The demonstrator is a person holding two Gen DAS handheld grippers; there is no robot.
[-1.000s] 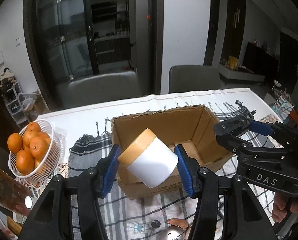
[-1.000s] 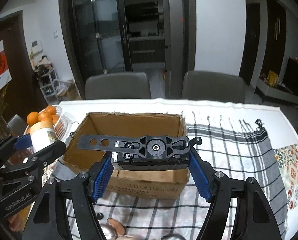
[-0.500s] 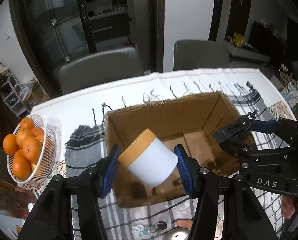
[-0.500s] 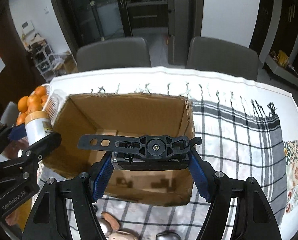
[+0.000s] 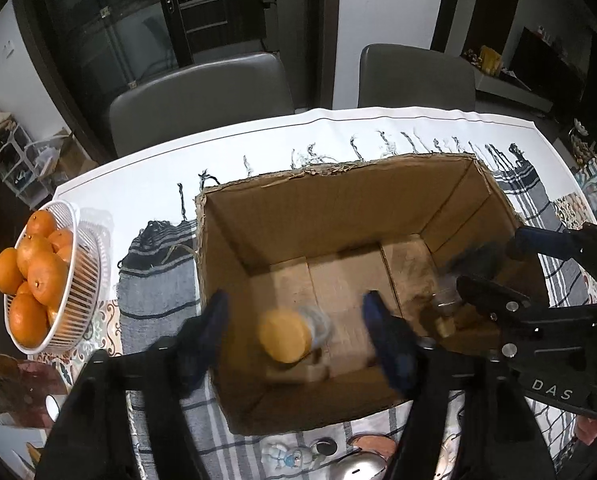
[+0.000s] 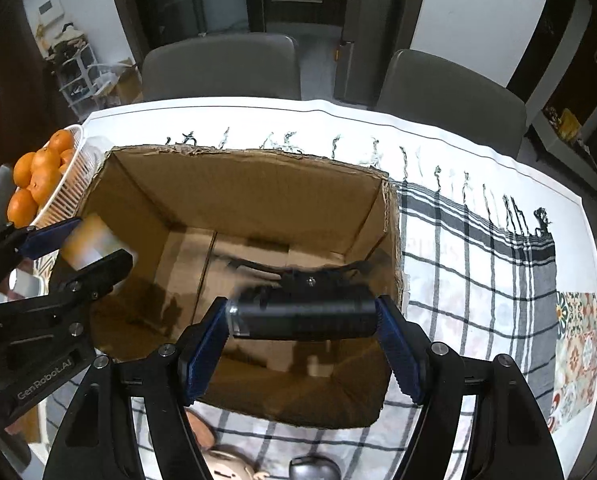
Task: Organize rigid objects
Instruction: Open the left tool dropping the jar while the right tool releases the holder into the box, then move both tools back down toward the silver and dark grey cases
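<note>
An open cardboard box (image 5: 338, 184) (image 6: 254, 168) stands on the checked cloth. My left gripper (image 5: 296, 320) is over the box with its blue fingers spread wide; the white jar with the orange lid (image 5: 288, 334) sits blurred between them, touching neither, apparently dropping into the box. In the right wrist view the jar (image 6: 94, 244) shows blurred by the left fingers. My right gripper (image 6: 302, 316) holds a black camera mount (image 6: 306, 312) between its blue pads above the box's right half. The right gripper also shows in the left wrist view (image 5: 498, 264).
A white basket of oranges (image 5: 74, 280) (image 6: 70, 184) stands left of the box. Small items, a figurine (image 5: 284, 456) and a silver object (image 5: 354, 468), lie in front of the box. Two grey chairs (image 5: 202, 96) stand behind the table.
Both grippers moved forward over the box. My left gripper opened and let go of the jar, which tips down into the box. The right gripper lowered the mount toward the box.
</note>
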